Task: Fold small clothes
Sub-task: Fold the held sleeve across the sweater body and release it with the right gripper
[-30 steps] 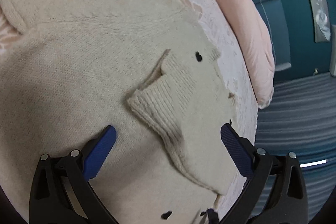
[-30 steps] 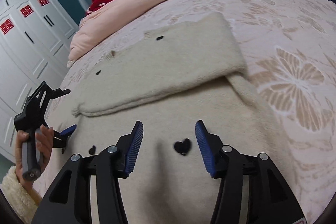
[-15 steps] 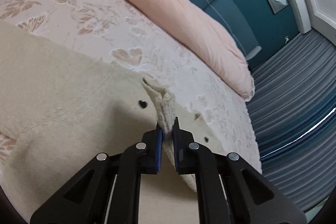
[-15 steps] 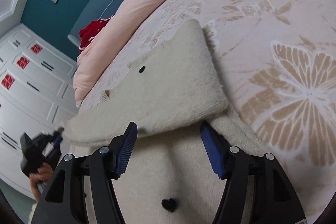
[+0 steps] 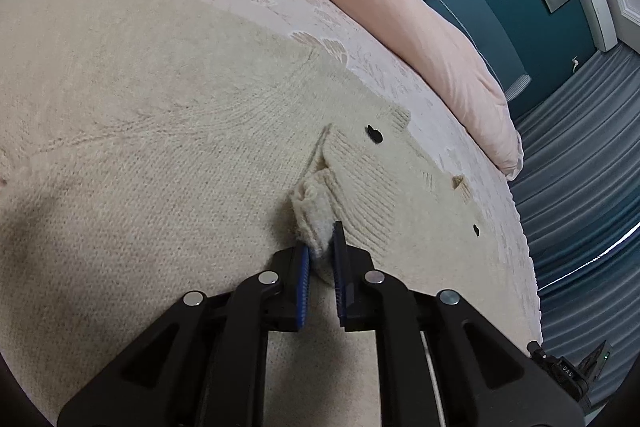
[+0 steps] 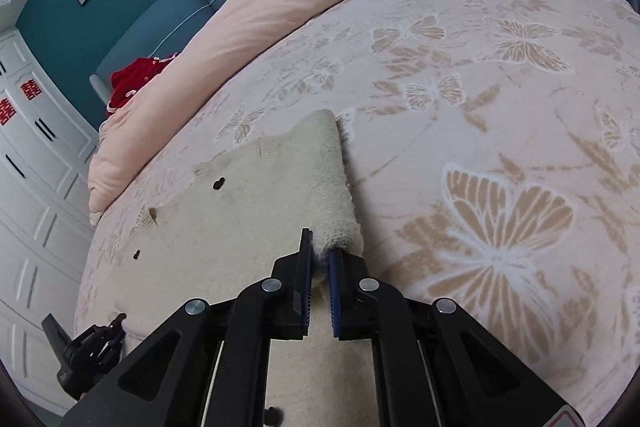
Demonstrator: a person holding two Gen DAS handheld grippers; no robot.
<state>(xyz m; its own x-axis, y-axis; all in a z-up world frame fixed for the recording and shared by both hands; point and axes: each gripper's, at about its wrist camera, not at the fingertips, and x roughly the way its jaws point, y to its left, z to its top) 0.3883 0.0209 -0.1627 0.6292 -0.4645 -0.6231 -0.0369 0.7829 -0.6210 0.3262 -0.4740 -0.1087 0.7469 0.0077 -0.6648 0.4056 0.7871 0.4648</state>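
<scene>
Cream knitted sweater (image 5: 168, 131) pinched between both grippers' closed fingers, left (image 5: 320, 251), right (image 6: 318, 259): lift evenly, fold onward, keeping edges aligned.

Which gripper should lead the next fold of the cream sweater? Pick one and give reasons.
Probably the left gripper: it is shut on the sweater at the cuff, with open knit ahead to carry it across. The right gripper pinches the folded outer edge beside the bedspread, better as an anchor.
</scene>
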